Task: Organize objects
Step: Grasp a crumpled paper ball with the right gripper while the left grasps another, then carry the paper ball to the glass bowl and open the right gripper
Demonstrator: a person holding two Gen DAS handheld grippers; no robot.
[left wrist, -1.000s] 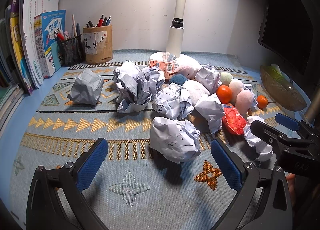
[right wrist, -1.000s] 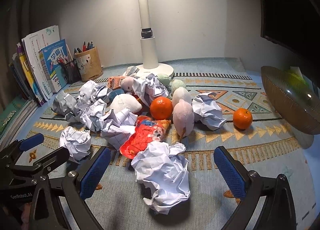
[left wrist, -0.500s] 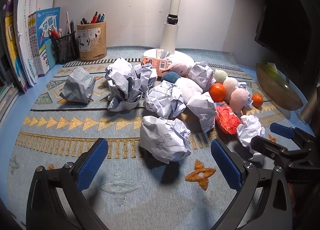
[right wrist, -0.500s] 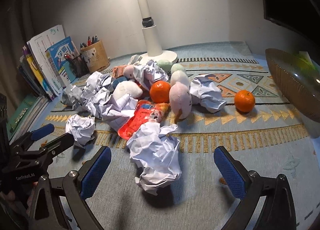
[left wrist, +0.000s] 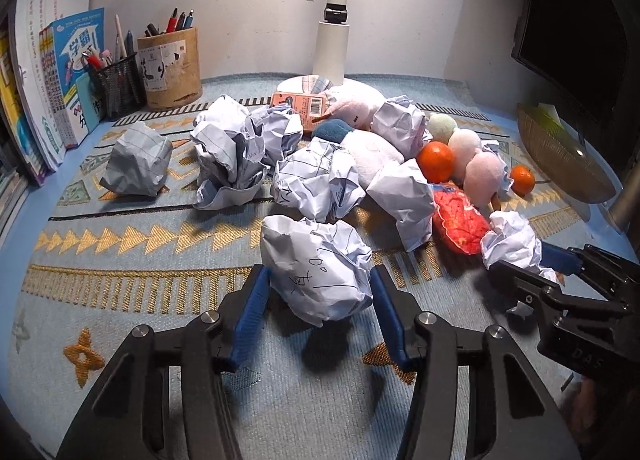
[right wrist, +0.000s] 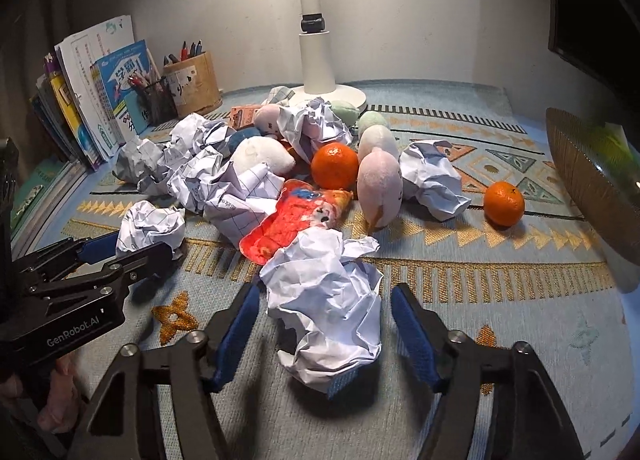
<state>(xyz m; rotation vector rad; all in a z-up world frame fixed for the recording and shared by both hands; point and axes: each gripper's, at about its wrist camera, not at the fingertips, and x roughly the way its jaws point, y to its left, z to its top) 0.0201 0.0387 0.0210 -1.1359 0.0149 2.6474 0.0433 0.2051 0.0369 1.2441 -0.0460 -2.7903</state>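
A pile of crumpled paper balls, plush toys, two oranges [right wrist: 334, 165] [right wrist: 503, 203] and a red snack packet [right wrist: 296, 220] lies on the patterned mat. My left gripper [left wrist: 318, 294] has its blue pads against both sides of a scribbled paper ball [left wrist: 316, 266] on the mat; it also shows in the right wrist view [right wrist: 150, 226]. My right gripper [right wrist: 324, 314] straddles another paper ball [right wrist: 324, 300], with a small gap at the right pad; it also shows in the left wrist view [left wrist: 514, 248].
A white lamp base [left wrist: 332, 88] stands behind the pile. A wooden pen holder [left wrist: 170, 66], a mesh pen cup [left wrist: 116, 90] and books [left wrist: 52, 76] are at the back left. A woven bowl [right wrist: 588, 180] and a dark monitor [left wrist: 576, 32] are at the right.
Both grippers moved forward and narrowed from wide open. The left jaws closed onto the scribbled paper ball. The right jaws closed in around the other paper ball.
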